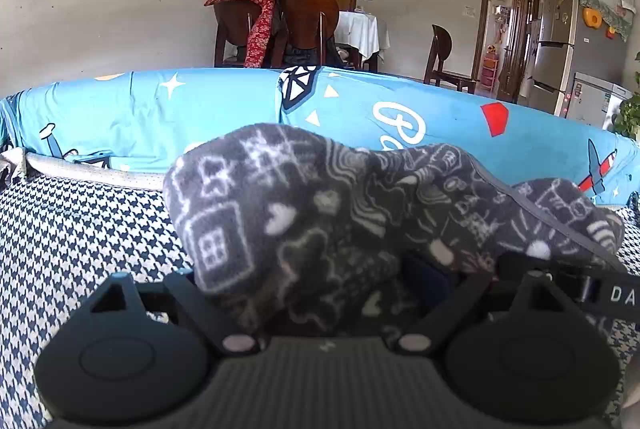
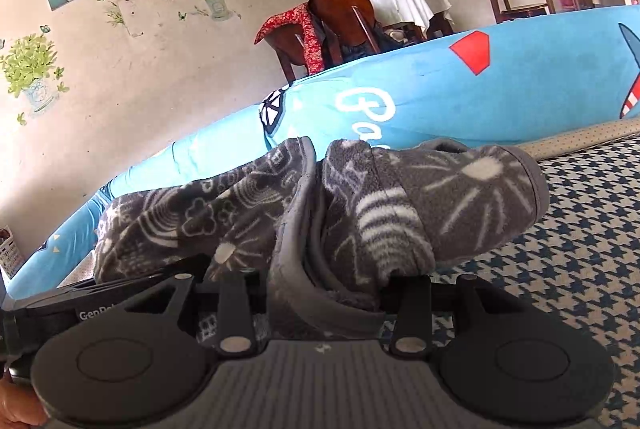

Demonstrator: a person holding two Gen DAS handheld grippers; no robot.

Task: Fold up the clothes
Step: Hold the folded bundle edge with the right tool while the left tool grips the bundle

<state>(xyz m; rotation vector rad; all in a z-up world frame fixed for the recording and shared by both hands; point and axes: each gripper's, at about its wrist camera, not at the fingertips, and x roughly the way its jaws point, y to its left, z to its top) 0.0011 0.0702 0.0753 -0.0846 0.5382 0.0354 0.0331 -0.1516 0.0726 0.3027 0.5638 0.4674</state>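
A dark grey fleece garment [image 1: 320, 213] with white doodle print lies bunched on the houndstooth surface [image 1: 72, 241]. My left gripper [image 1: 328, 293] is shut on the garment; the fabric drapes over and hides its fingertips. The other gripper's black body shows at the right of the left wrist view [image 1: 580, 285]. In the right wrist view the same garment [image 2: 360, 213] is bunched, with a grey hem band [image 2: 296, 269] running down between the fingers. My right gripper [image 2: 324, 289] is shut on the garment; its fingertips are hidden under the fleece.
A blue cartoon-print cover [image 1: 224, 109] rises behind the garment as a backrest, also in the right wrist view [image 2: 500, 89]. Wooden chairs [image 1: 308, 21], a white-clothed table [image 1: 360, 29] and a fridge [image 1: 568, 29] stand beyond. The houndstooth surface [image 2: 580, 237] extends right.
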